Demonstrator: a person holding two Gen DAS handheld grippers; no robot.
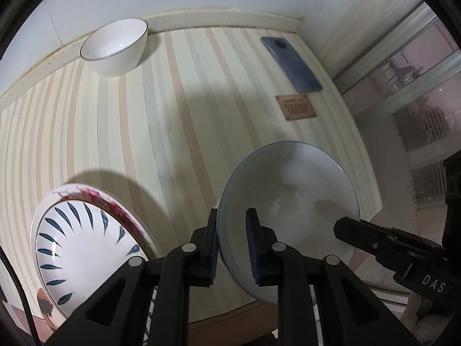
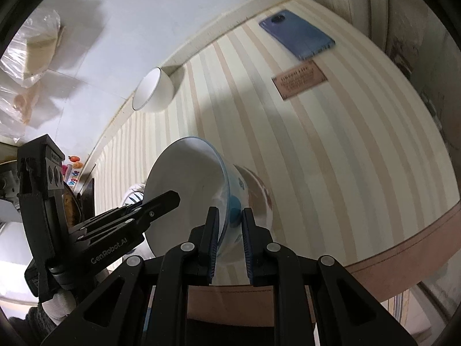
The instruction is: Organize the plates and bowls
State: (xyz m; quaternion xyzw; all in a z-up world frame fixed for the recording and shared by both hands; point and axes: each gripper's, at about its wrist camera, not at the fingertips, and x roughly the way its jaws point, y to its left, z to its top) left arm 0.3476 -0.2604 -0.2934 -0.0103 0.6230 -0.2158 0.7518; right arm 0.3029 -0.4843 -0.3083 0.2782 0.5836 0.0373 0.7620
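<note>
A large white bowl with a blue rim point(image 1: 288, 219) is held tilted above the striped table. My left gripper point(image 1: 232, 242) is shut on its left rim. My right gripper point(image 2: 229, 230) is shut on its opposite rim, where blue motifs show on the outer wall point(image 2: 234, 201). The right gripper's fingers also show in the left wrist view point(image 1: 374, 239). A white plate with dark blue leaf marks point(image 1: 86, 248) sits on a plate with a red pattern at the near left. A small white bowl point(image 1: 115, 46) stands at the far edge by the wall.
A blue phone point(image 1: 291, 63) lies at the far right of the table, with a brown label point(image 1: 296, 107) near it. The table's rounded front edge point(image 2: 403, 245) is close. Plastic bags point(image 2: 31, 43) lie on the floor beyond.
</note>
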